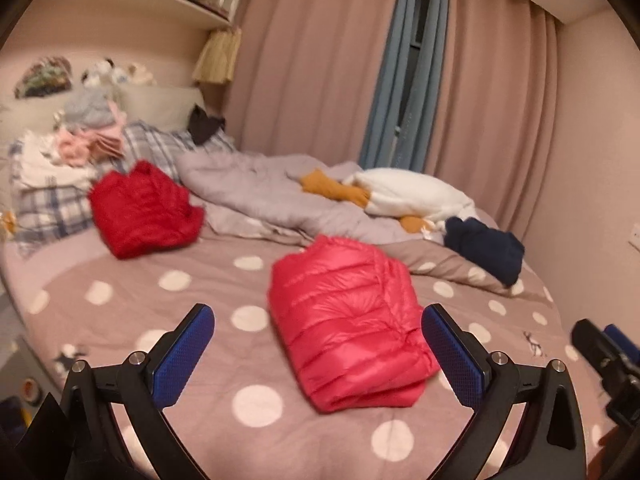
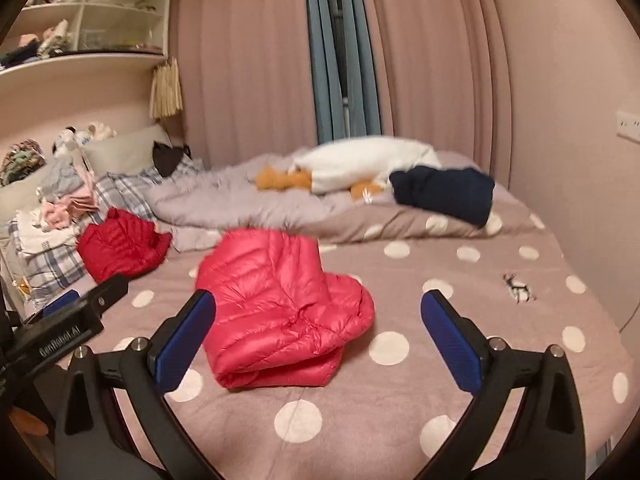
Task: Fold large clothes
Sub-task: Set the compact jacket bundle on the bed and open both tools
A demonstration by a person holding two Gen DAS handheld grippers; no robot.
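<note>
Red quilted jacket, folded, lies at the far left of the bed against the plaid pillows, set aside, I judge, to keep the middle free. My left gripper hovers above the bedspread, jaws spread wide and holding nothing. Between its fingers sits the pink down jacket, folded into a thick bundle on the dotted spread, the layered edge nearest me; it looks finished. My right gripper hangs just right of the bundle, jaws likewise wide and empty. Farther right, a folded navy garment rests on the crumpled quilt beside a white plush toy.
</note>
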